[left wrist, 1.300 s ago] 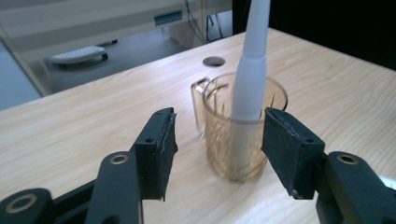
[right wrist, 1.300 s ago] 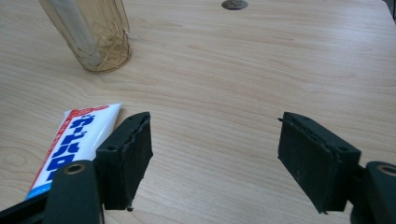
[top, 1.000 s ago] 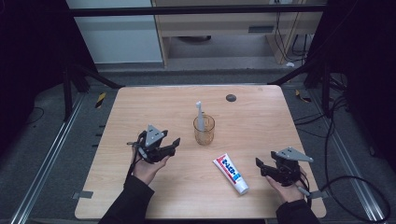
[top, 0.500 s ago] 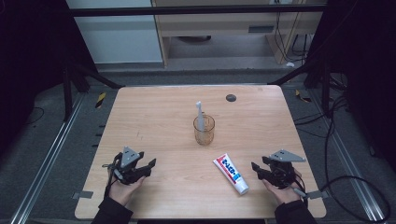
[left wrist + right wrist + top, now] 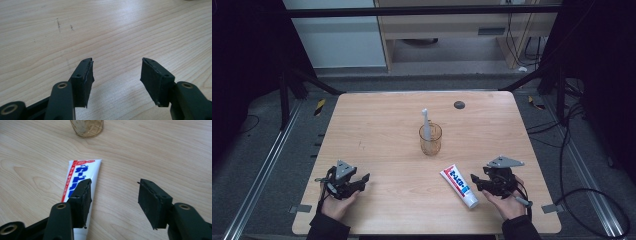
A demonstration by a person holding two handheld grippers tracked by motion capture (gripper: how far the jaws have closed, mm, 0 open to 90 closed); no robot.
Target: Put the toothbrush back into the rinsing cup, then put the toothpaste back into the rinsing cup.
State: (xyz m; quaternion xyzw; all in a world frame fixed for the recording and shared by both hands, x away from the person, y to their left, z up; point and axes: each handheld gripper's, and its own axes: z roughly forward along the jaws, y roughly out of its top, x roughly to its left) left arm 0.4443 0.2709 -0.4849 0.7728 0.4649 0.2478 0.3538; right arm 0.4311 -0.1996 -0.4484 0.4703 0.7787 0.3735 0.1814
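I am looking down on a wooden table. A white toothpaste tube lies flat near the front edge, on the right half. Its long axis runs diagonally: the flat crimped end points toward the table's middle, the cap end toward the front right.

My right gripper sits just beside the tube, on its right, close to the cap end. In the right gripper view the jaws stand partly apart and have just been opening a little, with bare wood between them. The left pad hangs over the tube's right edge; whether it touches I cannot tell. The tube lies left of the gap, running up and away from me. Nothing is gripped.

My left gripper rests far across the table, near the front left, well apart from the tube. Its jaws are open over empty wood.

Behind the tube, near the table's centre, stands a clear amber cup with a toothbrush upright in it.

I judge the right hand is the one to take the tube, and it needs to shift left so the jaws straddle the tube across its width.
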